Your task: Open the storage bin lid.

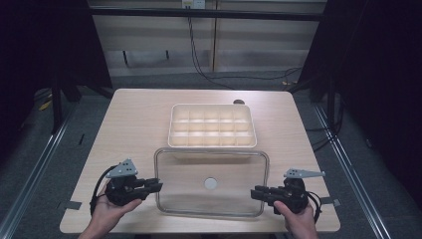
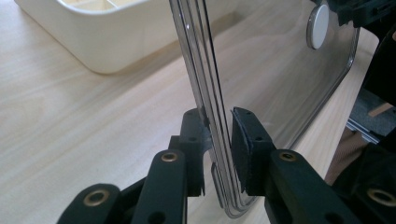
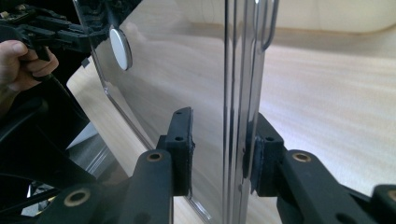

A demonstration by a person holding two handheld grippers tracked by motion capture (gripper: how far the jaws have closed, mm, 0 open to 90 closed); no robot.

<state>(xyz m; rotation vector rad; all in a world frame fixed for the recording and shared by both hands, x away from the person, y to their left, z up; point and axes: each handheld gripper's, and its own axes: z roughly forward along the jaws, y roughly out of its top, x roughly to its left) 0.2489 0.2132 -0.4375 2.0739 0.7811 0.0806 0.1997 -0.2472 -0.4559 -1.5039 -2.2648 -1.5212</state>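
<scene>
A clear rectangular lid (image 1: 184,174) with a white round knob (image 1: 210,183) is held level just over the table's near half. My left gripper (image 1: 158,186) is shut on the lid's left edge and my right gripper (image 1: 254,193) is shut on its right edge. In the left gripper view the lid's (image 2: 280,70) rim runs up between the black pads of that gripper (image 2: 218,121), with the knob (image 2: 319,25) at the upper right. In the right gripper view the rim of the lid (image 3: 177,60) stands between the pads of that gripper (image 3: 222,126), and the knob (image 3: 120,48) is at the upper left.
A cream tray (image 1: 171,124) divided into several compartments sits on the wooden table (image 1: 129,124) just beyond the lid; it also appears in both gripper views (image 2: 93,56) (image 3: 327,18). Dark floor, rails and cables surround the table.
</scene>
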